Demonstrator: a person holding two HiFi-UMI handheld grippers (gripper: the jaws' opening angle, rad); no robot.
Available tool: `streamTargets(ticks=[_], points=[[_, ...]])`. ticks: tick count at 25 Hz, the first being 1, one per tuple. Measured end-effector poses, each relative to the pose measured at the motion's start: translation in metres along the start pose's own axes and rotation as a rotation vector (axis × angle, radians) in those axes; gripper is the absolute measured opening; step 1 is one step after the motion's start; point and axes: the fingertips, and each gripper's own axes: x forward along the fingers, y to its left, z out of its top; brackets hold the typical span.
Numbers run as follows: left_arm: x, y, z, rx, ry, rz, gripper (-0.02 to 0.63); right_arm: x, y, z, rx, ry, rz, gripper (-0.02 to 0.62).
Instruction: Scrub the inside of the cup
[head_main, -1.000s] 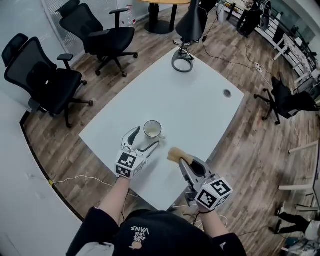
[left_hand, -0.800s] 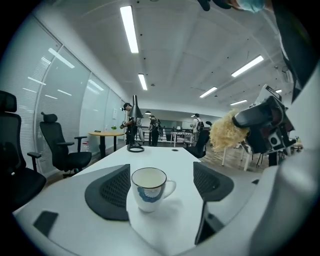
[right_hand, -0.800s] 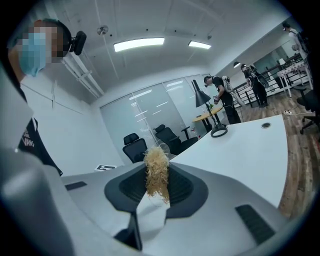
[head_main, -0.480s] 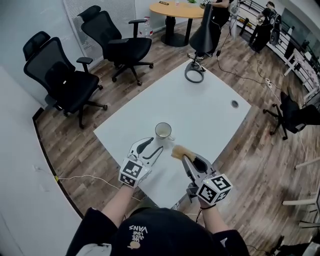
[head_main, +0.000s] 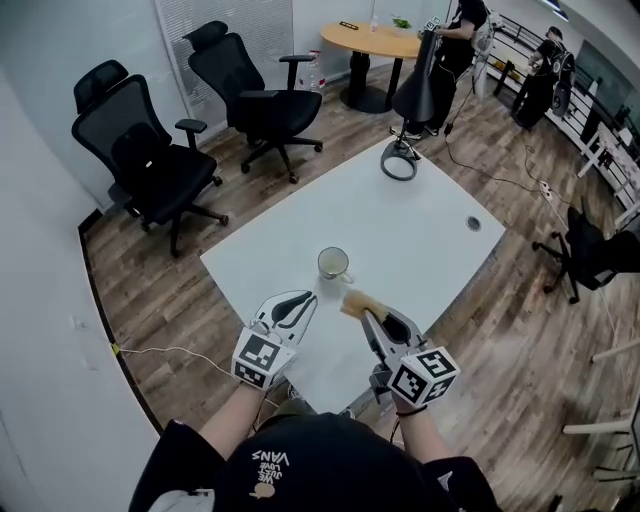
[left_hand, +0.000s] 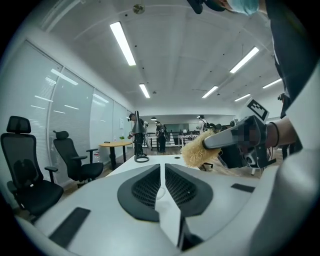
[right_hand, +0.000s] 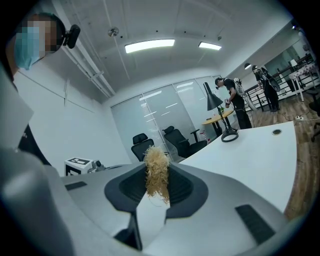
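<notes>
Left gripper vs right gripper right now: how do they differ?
Left gripper is empty, its jaws having just been closing and now together; right gripper is shut on a straw-coloured scrubber. In the head view, left gripper sits lower left of the cup, right gripper lower right. Shared: both stop short of the cup.

**Bright, even light; strong fisheye**

Overhead strip lights (left_hand: 122, 42) lit the rm evenly. I saw only soft shadows on the white table (head_main: 400, 215), and the glass wall (left_hand: 75, 110) caught reflections. Both gripper views were round fisheye w/ black corners & bent edges. The scrubber (right_hand: 156, 172) looked sharp; bkgd people (left_hand: 160, 135) small & soft.
</notes>
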Motion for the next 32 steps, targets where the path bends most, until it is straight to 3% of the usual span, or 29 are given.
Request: streamTargets(ticks=[16, 32], points=[[-0.041, -0.019, 0.010, -0.033, -0.023, 0.100, 0.011, -0.007, 0.019, -0.011, -0.071, 0.051, 0.056, 0.092], [-0.040, -0.020, 0.013, -0.033, -0.027, 0.087, 0.011, 0.000, 0.008, -0.027, -0.169, 0.106, 0.006, 0.091]])
